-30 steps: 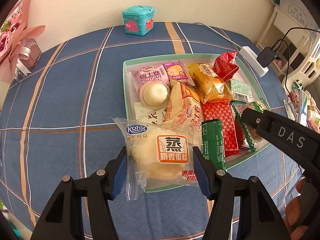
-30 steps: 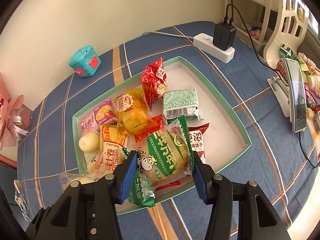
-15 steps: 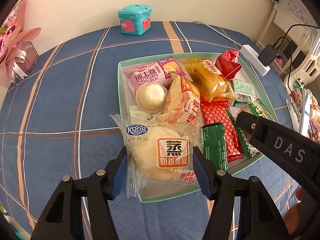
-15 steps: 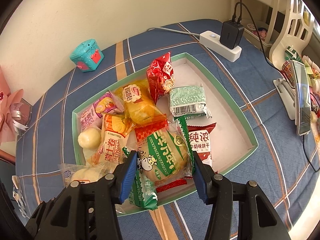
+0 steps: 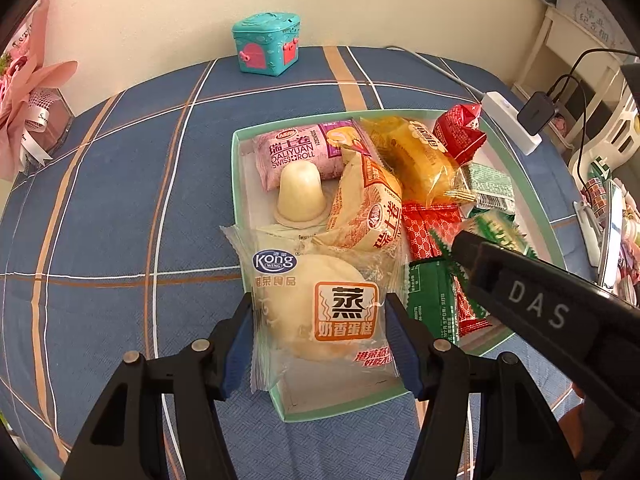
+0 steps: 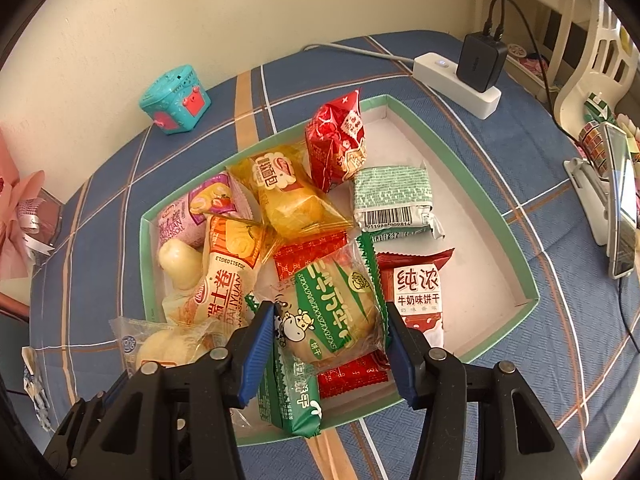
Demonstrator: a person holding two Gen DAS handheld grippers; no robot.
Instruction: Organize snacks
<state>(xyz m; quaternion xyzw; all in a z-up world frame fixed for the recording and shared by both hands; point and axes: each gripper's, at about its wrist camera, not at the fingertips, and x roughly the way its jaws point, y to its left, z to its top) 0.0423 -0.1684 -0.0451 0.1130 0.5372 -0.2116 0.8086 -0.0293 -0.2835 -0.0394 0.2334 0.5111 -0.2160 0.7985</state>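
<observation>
Snacks sit between the fingers of both my grippers: my left gripper (image 5: 318,330) is clamped on a clear-wrapped steamed cake (image 5: 320,308), its blue pads pressed into the wrapper's two sides, and the cake hangs over the near left corner of the tray (image 5: 236,184), one end of its wrapper reaching out past the rim. My right gripper (image 6: 330,338) has a green-striped bun packet (image 6: 334,312) between its fingers, and its jaws are opening; the pads stand right at the wrapper's edges and I cannot tell whether they still press on it. That packet rests on top of other snacks near the tray's front edge, over a green wafer pack (image 6: 294,396) and a red patterned packet (image 6: 352,374). Beside it lies a red milk biscuit pack (image 6: 416,288). Farther in, the shallow green-rimmed tray holds an orange Swiss roll packet (image 6: 226,276), a pale jelly cup (image 5: 300,192), a pink Swiss roll packet (image 5: 298,152), a yellow bread packet (image 6: 288,196), a puffy red bag (image 6: 338,142) standing on end, and a green-and-silver pack (image 6: 394,200) showing its barcode. Much of the tray's right part is bare. The tray lies on a blue checked cloth (image 5: 120,200), with a small teal box (image 5: 266,42) well behind it by the wall and a white power strip (image 6: 456,80) off to the right.
</observation>
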